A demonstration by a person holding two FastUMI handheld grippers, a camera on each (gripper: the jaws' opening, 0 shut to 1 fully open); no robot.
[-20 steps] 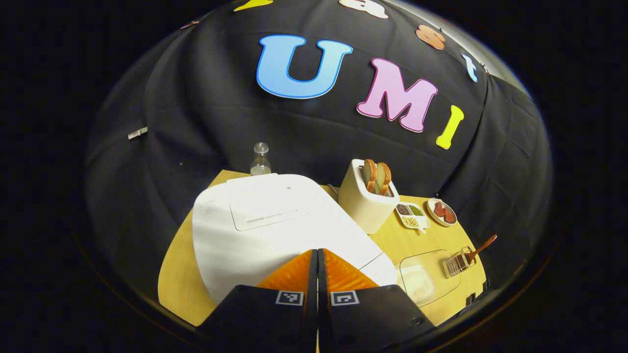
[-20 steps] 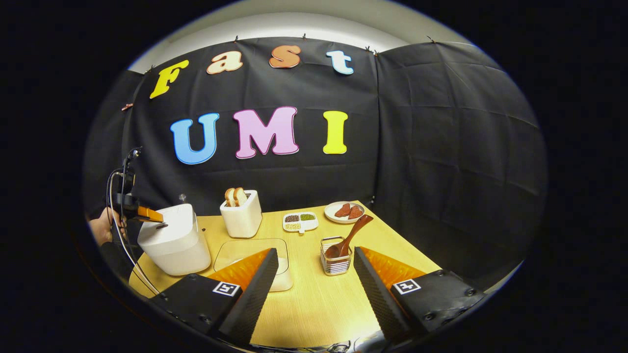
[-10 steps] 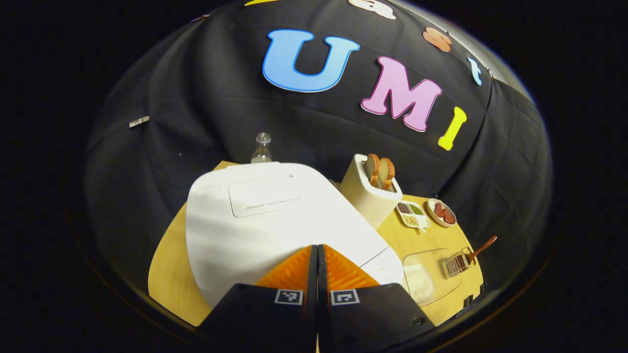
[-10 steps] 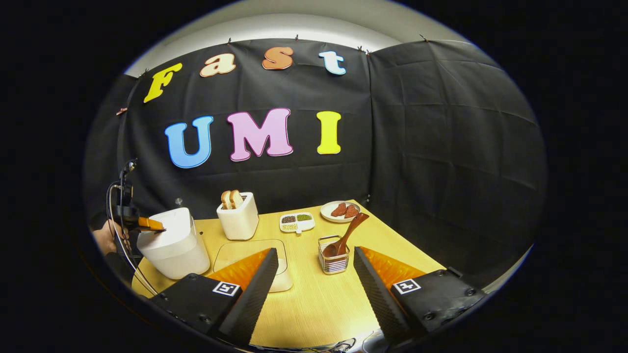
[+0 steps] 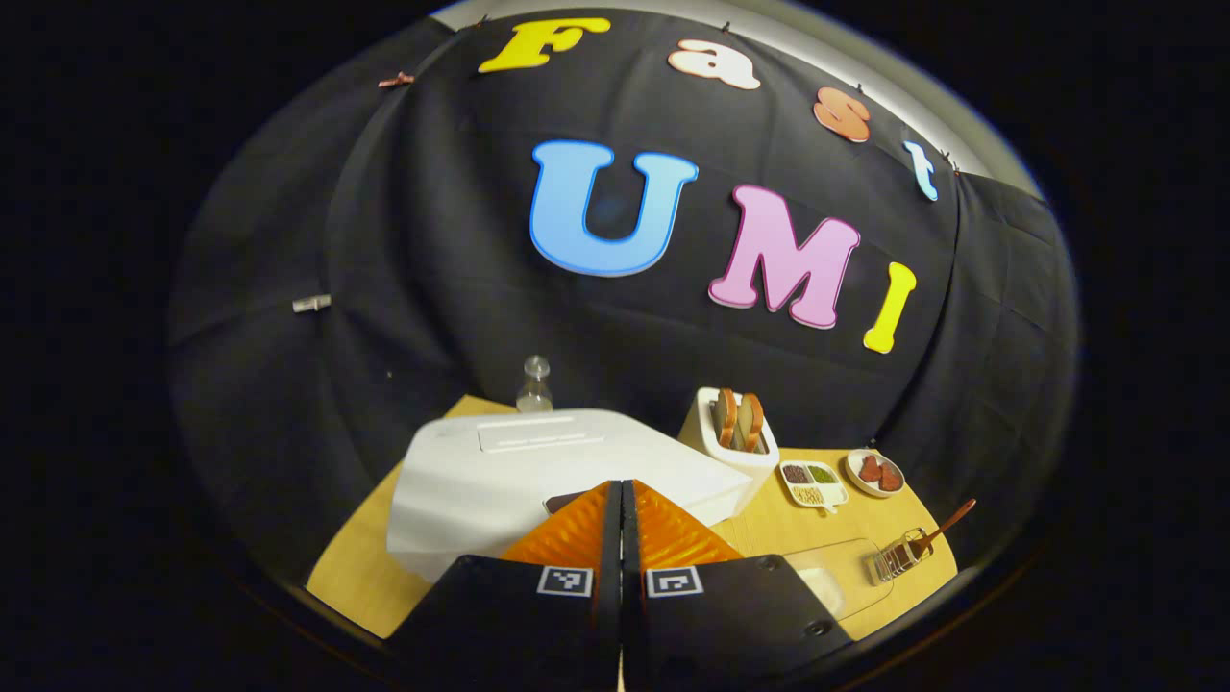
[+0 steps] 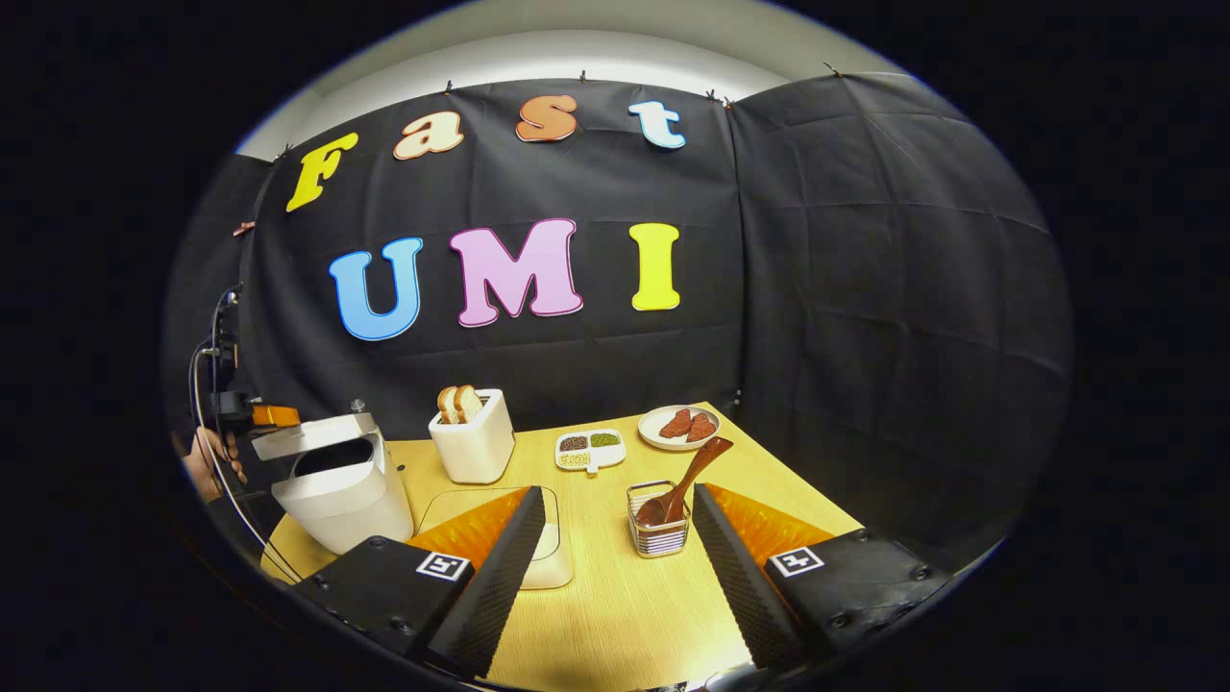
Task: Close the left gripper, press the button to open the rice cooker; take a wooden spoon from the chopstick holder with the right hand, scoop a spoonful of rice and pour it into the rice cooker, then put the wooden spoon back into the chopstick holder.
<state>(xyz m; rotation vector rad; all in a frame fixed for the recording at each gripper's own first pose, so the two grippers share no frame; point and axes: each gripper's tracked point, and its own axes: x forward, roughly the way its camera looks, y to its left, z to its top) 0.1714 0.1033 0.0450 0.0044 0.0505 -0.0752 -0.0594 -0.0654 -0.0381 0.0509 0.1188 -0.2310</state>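
Right gripper view, left to right: the left gripper sits at the far-left table edge, held by a hand, its tip at the raised lid of the rice cooker. The lid is popped partway and the dark opening shows under it, so I judge the button press done. In the left gripper view that gripper's fingers are pressed together with nothing between them. Next right is the clear rice container, just beside the cooker. Then the chopstick holder, centred between the right gripper fingers and just ahead of them; fingers spread wide, empty. The wooden spoon stands bowl-down in the holder, handle leaning up and to the far right. The right gripper is much the nearer; it needs to go forward and up, jaws across that slanted handle.
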